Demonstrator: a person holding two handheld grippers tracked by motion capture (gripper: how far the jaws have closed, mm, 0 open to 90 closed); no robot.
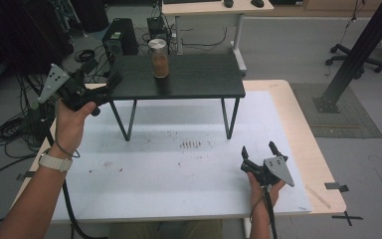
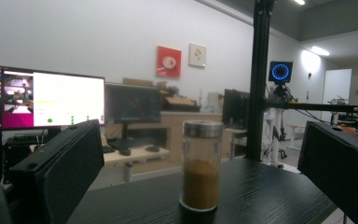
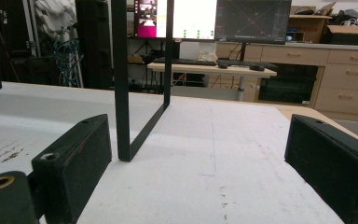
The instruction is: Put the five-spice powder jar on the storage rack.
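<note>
A glass jar (image 1: 159,58) with a metal lid, about half full of brown powder, stands upright on a small black raised table (image 1: 189,82). In the left gripper view the jar (image 2: 201,165) sits ahead, between the lines of the two jaws but well beyond them. My left gripper (image 1: 110,82) is held at the left end of the black table, level with its top, open and holding nothing. My right gripper (image 1: 258,152) rests low on the white mat (image 1: 179,169) at the right front, open and empty, pointing toward the black table's leg (image 3: 121,93).
The black table stands on a white mat over a wooden tabletop (image 1: 318,164). Brown stains (image 1: 191,145) mark the mat. Beyond are a floor with cables (image 1: 15,129), a desk (image 1: 204,10), a black post base (image 1: 335,97) and monitors (image 2: 51,100).
</note>
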